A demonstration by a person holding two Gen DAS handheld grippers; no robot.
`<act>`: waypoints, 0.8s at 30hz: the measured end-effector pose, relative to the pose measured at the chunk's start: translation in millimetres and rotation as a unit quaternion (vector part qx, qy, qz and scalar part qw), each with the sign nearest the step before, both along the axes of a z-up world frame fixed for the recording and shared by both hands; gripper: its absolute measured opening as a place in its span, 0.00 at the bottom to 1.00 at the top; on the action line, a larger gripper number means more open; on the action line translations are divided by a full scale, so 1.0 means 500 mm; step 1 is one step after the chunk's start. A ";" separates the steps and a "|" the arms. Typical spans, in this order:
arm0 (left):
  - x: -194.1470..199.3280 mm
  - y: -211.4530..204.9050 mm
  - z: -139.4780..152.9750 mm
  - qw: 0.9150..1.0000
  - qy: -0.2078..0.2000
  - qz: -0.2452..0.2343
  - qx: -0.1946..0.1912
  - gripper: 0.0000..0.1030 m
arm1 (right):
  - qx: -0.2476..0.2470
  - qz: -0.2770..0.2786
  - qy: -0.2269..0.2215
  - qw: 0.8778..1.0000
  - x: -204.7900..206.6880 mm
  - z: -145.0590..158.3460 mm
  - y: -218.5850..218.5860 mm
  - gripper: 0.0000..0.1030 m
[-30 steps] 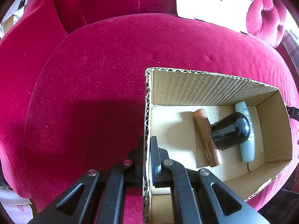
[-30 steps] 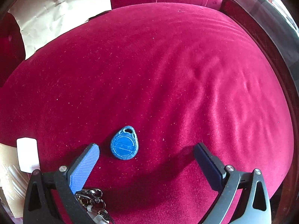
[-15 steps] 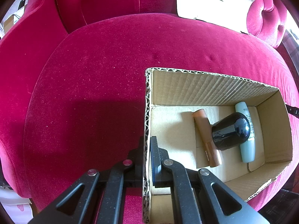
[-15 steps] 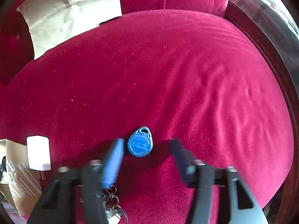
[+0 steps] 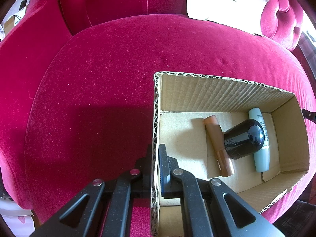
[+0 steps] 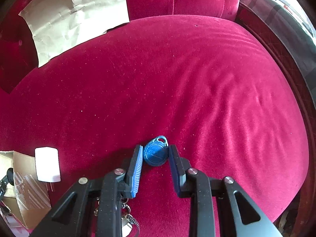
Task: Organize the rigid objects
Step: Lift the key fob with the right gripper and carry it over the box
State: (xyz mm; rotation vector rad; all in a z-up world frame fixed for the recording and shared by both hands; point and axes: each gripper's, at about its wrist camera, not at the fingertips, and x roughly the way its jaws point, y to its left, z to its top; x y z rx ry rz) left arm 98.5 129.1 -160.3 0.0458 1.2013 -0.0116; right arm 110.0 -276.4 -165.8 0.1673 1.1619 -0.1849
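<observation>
In the right wrist view my right gripper [image 6: 155,152] is shut on a blue teardrop key fob [image 6: 156,155], a pad pressing each side of it just above the red velvet seat [image 6: 177,79]. A bunch of keys [image 6: 126,219] hangs below it between the gripper arms. In the left wrist view my left gripper [image 5: 156,152] is shut on the left wall of an open cardboard box [image 5: 217,90]. Inside the box lie a brown tube [image 5: 215,138], a black rounded container [image 5: 243,140] and a pale green tube [image 5: 260,158].
A small white block [image 6: 47,164] lies on the seat at the left, beside the cardboard box's corner [image 6: 23,187]. Crumpled brown paper [image 6: 75,19] leans on the chair back. A dark wooden rim [image 6: 292,79] borders the seat on the right.
The right jaws have gone from wide open to closed on the blue fob, and the fob now stands tilted between the pads. The left gripper and box have not moved.
</observation>
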 end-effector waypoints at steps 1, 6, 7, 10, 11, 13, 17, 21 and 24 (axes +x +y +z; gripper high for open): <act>0.000 0.001 0.000 1.000 0.000 0.000 0.000 0.03 | 0.002 0.000 0.001 1.000 0.000 0.004 0.002 0.27; 0.000 0.001 0.000 1.000 0.000 0.000 0.000 0.03 | -0.010 0.013 0.000 1.000 -0.002 0.040 0.033 0.27; 0.000 0.001 0.000 1.000 0.000 0.000 0.000 0.03 | -0.014 0.018 -0.001 1.000 -0.001 0.047 0.041 0.27; 0.000 0.001 0.000 1.000 0.000 0.000 0.000 0.03 | -0.008 0.025 -0.005 1.000 -0.002 0.061 0.059 0.27; 0.000 0.001 0.000 1.000 0.000 0.000 0.000 0.03 | -0.009 0.030 -0.007 0.999 -0.003 0.069 0.068 0.27; 0.000 0.001 0.000 1.000 0.000 -0.001 0.000 0.03 | -0.012 0.036 -0.009 0.999 -0.004 0.078 0.084 0.27; 0.001 0.002 0.000 1.000 0.000 -0.001 0.000 0.03 | -0.020 0.054 -0.021 0.998 -0.009 0.102 0.121 0.27; 0.002 0.003 -0.001 1.000 0.000 -0.001 0.000 0.03 | -0.018 0.067 -0.026 0.997 -0.010 0.114 0.147 0.27; 0.002 0.003 0.000 1.000 0.000 -0.001 0.000 0.03 | -0.022 0.081 -0.036 0.996 -0.012 0.127 0.171 0.27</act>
